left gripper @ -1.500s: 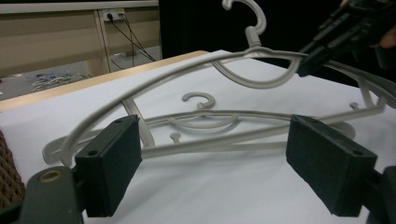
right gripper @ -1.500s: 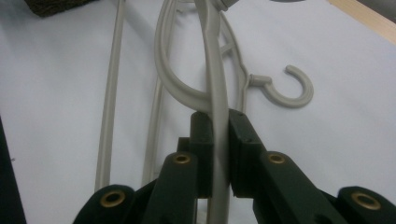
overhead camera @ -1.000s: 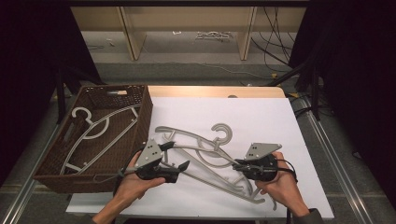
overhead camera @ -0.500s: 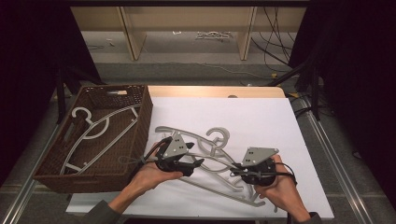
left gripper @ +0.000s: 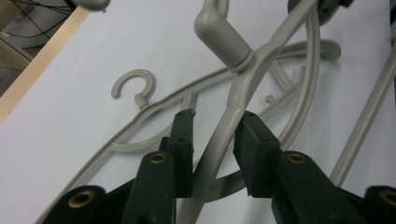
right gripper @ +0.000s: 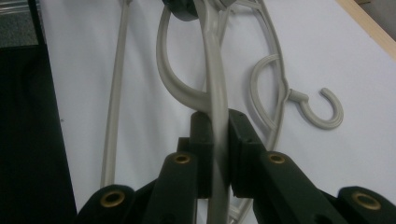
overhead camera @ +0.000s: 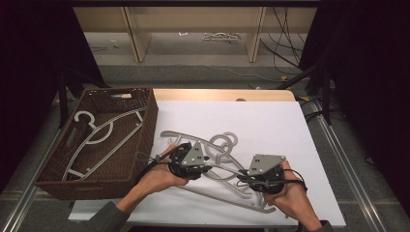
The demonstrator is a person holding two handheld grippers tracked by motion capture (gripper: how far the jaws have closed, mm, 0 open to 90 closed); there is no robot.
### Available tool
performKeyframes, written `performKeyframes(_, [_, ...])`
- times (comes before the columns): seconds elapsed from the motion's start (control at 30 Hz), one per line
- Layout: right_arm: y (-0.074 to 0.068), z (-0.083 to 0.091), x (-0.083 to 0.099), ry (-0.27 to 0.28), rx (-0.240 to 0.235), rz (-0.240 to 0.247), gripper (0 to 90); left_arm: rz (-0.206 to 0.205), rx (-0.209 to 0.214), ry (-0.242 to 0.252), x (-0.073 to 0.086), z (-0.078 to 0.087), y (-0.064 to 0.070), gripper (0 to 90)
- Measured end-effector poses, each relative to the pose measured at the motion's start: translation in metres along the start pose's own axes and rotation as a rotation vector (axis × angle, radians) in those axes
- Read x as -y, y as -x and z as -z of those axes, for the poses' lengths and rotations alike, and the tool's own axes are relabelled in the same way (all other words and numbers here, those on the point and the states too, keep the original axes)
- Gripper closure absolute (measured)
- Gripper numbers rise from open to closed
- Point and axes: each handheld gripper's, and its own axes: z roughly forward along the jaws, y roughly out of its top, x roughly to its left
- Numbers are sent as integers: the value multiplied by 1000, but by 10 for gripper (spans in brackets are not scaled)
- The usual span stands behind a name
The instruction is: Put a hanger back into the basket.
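Since the frame 0.5 s earlier, the left gripper (overhead camera: pixel 205 166) had shifted slightly further over the pile of hangers, while the right gripper (overhead camera: pixel 244 179) had stayed almost where it was, near the front edge of the tabletop (overhead camera: pixel 270 116).

Seen from the left gripper view, that gripper's 2 jaws stood spread, one on each side of a sloping arm of the grey hanger (left gripper: pixel 233 107), with a gap showing between the bar and each pad; whether either pad touched it could not be told. Just beyond those jaws the hanger's thick neck rose, and past it to the left lay a second hanger (left gripper: pixel 140 100) flat on the white surface, hook curled away.

From the right gripper view, the jaws were pressed onto the same grey hanger (right gripper: pixel 215 93), pinching its thin bar between the pads. Beyond and to the right of these jaws a further hanger's hook (right gripper: pixel 324 109) lay on the tabletop.

In the high view, the held hanger (overhead camera: pixel 227 169) ran between the 2 grippers, and a wicker basket (overhead camera: pixel 145 116) sat to the left of the left jaws, holding 1 more hanger (overhead camera: pixel 104 135).
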Motion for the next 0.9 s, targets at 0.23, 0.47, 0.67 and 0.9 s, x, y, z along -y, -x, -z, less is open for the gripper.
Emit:
performKeyframes(0.23, [1,5,-2,12,12,49,817,-120,17,-20,-7,9,5,766])
performKeyframes(0.47, [4,16,-6,19,79,58,748,-184,29,-26,-17,19,12,820])
performKeyframes(0.67, [7,16,-5,35,114,-19,612,-144,11,-19,-15,19,8,823])
performKeyframes(0.9, [17,26,-2,185,170,-205,397,-58,-44,-31,-11,29,-9,823])
